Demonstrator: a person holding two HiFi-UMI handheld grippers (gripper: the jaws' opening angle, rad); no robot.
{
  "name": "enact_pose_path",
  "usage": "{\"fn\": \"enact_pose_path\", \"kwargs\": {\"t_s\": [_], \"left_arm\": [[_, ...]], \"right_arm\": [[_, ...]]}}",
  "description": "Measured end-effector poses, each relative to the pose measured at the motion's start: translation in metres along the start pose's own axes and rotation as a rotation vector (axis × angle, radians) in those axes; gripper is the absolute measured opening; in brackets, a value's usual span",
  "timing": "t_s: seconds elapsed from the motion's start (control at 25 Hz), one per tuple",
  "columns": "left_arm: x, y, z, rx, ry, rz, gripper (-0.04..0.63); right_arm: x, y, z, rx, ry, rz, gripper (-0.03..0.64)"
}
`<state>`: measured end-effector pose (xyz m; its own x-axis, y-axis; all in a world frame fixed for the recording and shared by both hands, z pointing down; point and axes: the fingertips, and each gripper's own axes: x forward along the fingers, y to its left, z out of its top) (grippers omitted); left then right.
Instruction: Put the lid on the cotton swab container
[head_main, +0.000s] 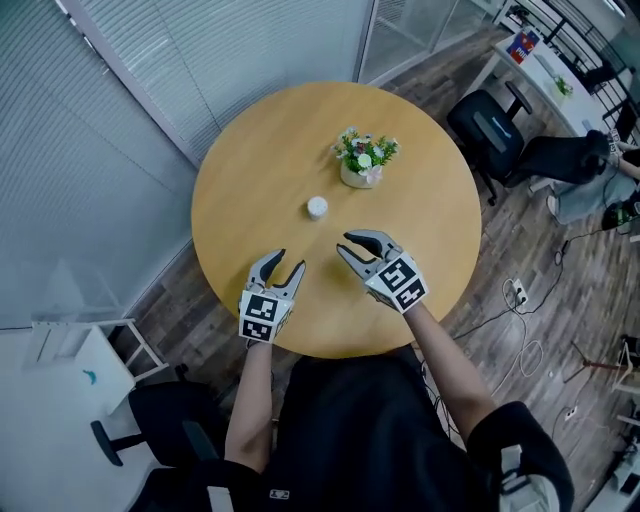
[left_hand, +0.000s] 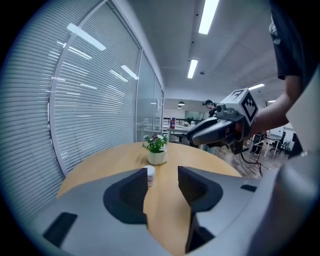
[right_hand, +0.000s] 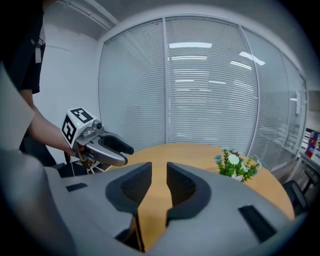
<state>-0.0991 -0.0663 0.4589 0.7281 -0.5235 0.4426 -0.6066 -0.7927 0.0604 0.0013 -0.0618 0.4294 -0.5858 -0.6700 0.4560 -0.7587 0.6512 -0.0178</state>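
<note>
A small white round cotton swab container (head_main: 317, 207) stands on the round wooden table (head_main: 250, 170), a little short of the middle. In the left gripper view the container (left_hand: 150, 175) shows just past the left jaw's tip. No separate lid shows in any view. My left gripper (head_main: 290, 262) hovers above the table's near edge, open and with nothing in it (left_hand: 162, 172). To its right, my right gripper (head_main: 343, 244) is also open, with a narrow gap and nothing between the jaws (right_hand: 159, 167). Both point toward the container from a short way off.
A small white pot of flowers (head_main: 364, 160) stands beyond the container, toward the far right. Glass walls with blinds (head_main: 120, 90) close the left side. A dark office chair (head_main: 490, 130) stands at the right, and cables (head_main: 515, 300) lie on the wooden floor.
</note>
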Motion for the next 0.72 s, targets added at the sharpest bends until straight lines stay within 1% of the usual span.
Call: {"fn": "enact_pose_path", "kwargs": {"t_s": [0.12, 0.24, 0.32, 0.52, 0.72], "left_arm": [[-0.007, -0.005, 0.013, -0.019, -0.025, -0.014, 0.193], [-0.017, -0.012, 0.023, -0.007, -0.039, -0.045, 0.193], [-0.024, -0.015, 0.027, 0.001, -0.049, -0.05, 0.193], [-0.031, -0.022, 0.028, 0.007, -0.057, -0.061, 0.193], [-0.032, -0.03, 0.027, 0.016, -0.056, -0.08, 0.193]], "right_arm": [[-0.009, 0.002, 0.005, -0.013, -0.008, -0.013, 0.084], [-0.012, 0.003, 0.005, -0.028, -0.004, -0.028, 0.083], [-0.012, 0.004, 0.004, -0.027, -0.002, -0.032, 0.083], [-0.014, 0.007, 0.007, -0.017, -0.024, -0.047, 0.08], [-0.014, 0.014, 0.006, -0.009, -0.024, -0.049, 0.08]]}}
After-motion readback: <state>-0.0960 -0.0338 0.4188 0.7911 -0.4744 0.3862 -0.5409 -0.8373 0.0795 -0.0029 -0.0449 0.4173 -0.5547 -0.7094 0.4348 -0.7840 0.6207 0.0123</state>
